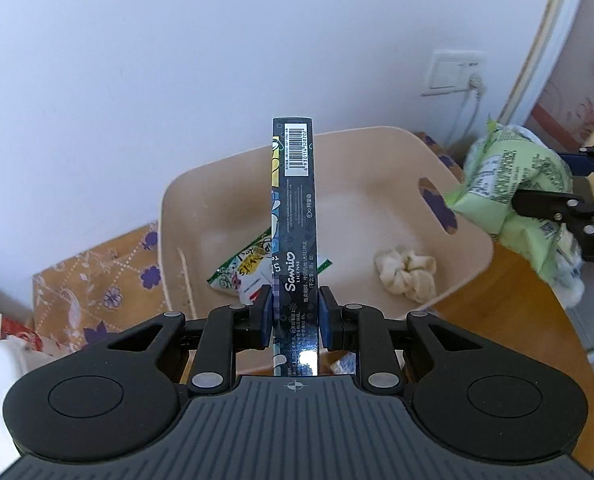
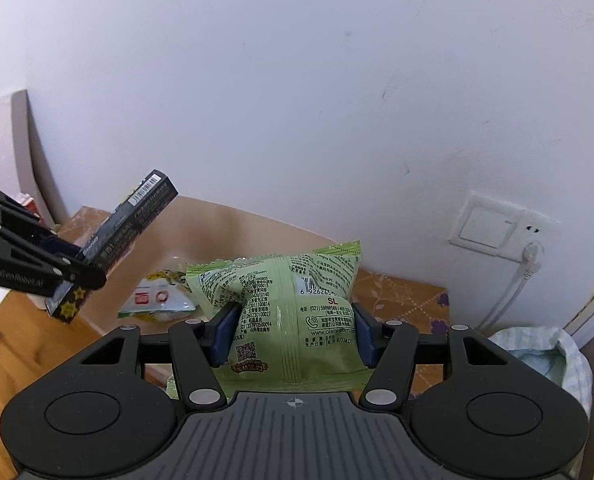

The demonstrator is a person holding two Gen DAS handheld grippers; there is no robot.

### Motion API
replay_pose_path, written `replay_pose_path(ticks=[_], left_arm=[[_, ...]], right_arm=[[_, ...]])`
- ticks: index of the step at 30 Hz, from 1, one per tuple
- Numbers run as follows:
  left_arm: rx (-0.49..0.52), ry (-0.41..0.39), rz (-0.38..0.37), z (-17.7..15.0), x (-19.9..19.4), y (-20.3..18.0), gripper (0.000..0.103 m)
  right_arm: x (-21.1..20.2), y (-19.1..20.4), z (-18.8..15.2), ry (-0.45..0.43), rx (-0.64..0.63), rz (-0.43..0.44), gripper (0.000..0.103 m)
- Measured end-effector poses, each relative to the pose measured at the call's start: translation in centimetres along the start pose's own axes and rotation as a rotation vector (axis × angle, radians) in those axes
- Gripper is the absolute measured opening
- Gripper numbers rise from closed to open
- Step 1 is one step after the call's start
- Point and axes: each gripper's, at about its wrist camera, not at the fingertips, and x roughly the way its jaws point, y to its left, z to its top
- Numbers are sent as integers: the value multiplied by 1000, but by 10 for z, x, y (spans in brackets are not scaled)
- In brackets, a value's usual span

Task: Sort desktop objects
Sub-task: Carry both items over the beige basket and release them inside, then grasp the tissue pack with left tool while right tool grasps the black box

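My left gripper [image 1: 295, 316] is shut on a long dark Sanrio box [image 1: 297, 216] with a barcode, held upright above the beige basket [image 1: 377, 152]. The box also shows in the right wrist view [image 2: 137, 216], tilted over the basket's left wall [image 2: 153, 248]. My right gripper [image 2: 295, 332] is shut on a light green snack bag [image 2: 293, 300] above the basket's near side; the bag shows at the right in the left wrist view [image 1: 509, 192]. In the basket lie a green-white snack packet [image 1: 241, 268] and a cream scrunchie [image 1: 407, 276].
The basket sits on a wooden table [image 1: 529, 320] against a white wall. A patterned orange cloth [image 1: 97, 276] lies left of the basket. A wall socket with a plugged white cable [image 2: 529, 256] is at the right. A pale checked bag [image 2: 553, 356] is beside my right gripper.
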Motion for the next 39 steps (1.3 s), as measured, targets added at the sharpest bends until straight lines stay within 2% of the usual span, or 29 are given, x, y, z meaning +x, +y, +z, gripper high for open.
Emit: replay_pose_path(ticks=[9,13,16,18,20,21,22,28,31,35,39], left_arm=[[-105,88,75,11,51,0,23],[-145,122,98,7,67,1,23],[-146,130,96,3,71,-1,23],[-140,135,99,1,70,-3,25],[-127,137,101,-1,67,-4,42],[-125,134,102,-3,64,-4,54],[-121,121,105,-5,60,-4,59],[-125,89,66,-20,27,-3,65],[-131,81,46,-32,9,0,71],[-170,127,43,-56,-8,4,72],[-162,147,54,-88,-25,1,74]], right_arm=[[63,26,-1,102,-46,-30,57],[74,37,-4,126,-69,-30,57],[76,38,-6,133,-54,-38,66],[72,36,-7,111,-37,-57,75],[67,34,-7,92,-35,-61,78],[63,34,-8,86,-33,-60,80],[58,34,-10,78,-30,-62,84],[12,31,-23,6,2,-50,100],[-14,32,-37,-18,35,-38,102],[-46,36,-64,-30,98,-4,103],[-63,47,-91,6,117,29,103]])
